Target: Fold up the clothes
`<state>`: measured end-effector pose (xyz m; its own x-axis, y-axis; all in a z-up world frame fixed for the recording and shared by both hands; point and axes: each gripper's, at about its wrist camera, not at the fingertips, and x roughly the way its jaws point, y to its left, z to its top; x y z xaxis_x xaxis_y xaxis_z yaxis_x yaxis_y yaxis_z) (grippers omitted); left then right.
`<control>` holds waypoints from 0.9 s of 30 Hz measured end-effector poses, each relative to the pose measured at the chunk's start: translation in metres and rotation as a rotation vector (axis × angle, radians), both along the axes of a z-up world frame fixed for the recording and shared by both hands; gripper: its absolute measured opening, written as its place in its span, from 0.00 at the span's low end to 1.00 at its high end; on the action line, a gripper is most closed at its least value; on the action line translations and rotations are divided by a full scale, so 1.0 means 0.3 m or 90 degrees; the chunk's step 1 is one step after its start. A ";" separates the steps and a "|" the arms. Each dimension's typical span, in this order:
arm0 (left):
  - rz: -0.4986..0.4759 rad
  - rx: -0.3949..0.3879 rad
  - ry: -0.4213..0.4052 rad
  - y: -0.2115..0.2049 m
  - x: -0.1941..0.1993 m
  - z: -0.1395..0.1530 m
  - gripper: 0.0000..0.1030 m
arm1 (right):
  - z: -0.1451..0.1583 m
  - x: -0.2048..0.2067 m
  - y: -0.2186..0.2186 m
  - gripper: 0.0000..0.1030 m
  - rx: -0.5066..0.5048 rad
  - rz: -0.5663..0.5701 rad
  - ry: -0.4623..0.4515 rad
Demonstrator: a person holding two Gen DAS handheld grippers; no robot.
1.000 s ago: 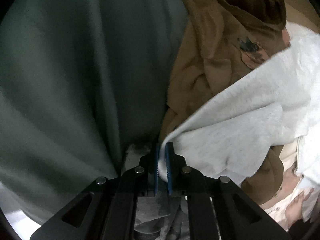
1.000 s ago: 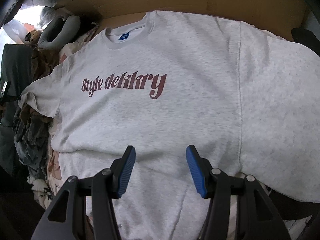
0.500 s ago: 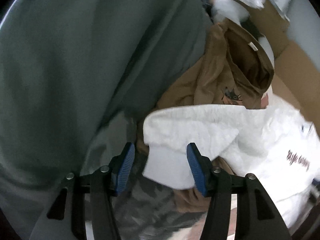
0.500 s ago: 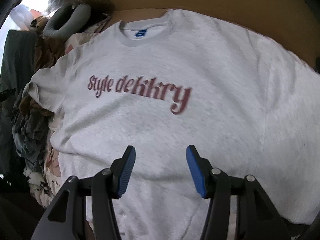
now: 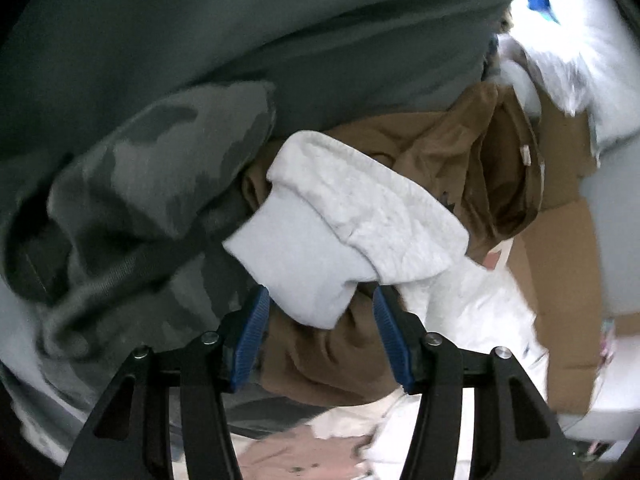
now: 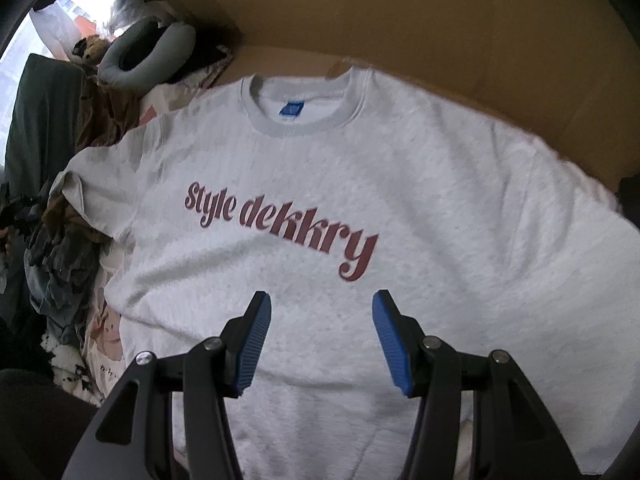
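A light grey sweatshirt (image 6: 360,184) with the dark red print "Style dekkry" (image 6: 280,220) lies flat, front up, on cardboard, its collar (image 6: 304,128) at the far side. My right gripper (image 6: 322,304) hovers open over the lower chest, with nothing between its fingers. In the left wrist view the sweatshirt's sleeve (image 5: 372,208) lies bunched on a brown garment (image 5: 440,152). Its ribbed cuff (image 5: 304,256) reaches down to the tips of my left gripper (image 5: 320,296). That gripper is open, and its blue pads stand clear of the cuff.
A camouflage garment (image 5: 160,168) and dark green fabric (image 5: 280,32) fill the left of the left wrist view. The cardboard (image 6: 400,20) rises behind the sweatshirt. A grey neck pillow (image 6: 148,56) and a heap of clothes (image 6: 60,248) crowd the left side.
My left gripper has opened and let go of the sleeve cuff, then rolled and shifted over the pile. My right gripper has moved a little, and the print sits nearer its tips.
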<state>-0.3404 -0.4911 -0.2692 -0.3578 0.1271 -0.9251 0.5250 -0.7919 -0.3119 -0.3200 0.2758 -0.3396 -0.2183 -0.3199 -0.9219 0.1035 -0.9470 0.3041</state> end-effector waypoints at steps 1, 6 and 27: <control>0.018 0.011 0.006 -0.003 0.014 -0.002 0.53 | 0.012 0.000 0.009 0.49 0.000 -0.005 0.004; 0.112 0.085 0.039 -0.034 0.058 -0.069 0.53 | 0.060 0.010 0.053 0.49 -0.001 -0.038 0.020; 0.163 0.122 0.235 -0.102 0.111 -0.083 0.53 | 0.153 0.076 0.149 0.49 0.005 -0.117 0.036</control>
<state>-0.3070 -0.5217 -0.2941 -0.6995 0.1476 -0.6993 0.5225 -0.5619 -0.6413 -0.2972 0.3206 -0.2938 -0.3235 -0.2631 -0.9089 -0.0543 -0.9538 0.2955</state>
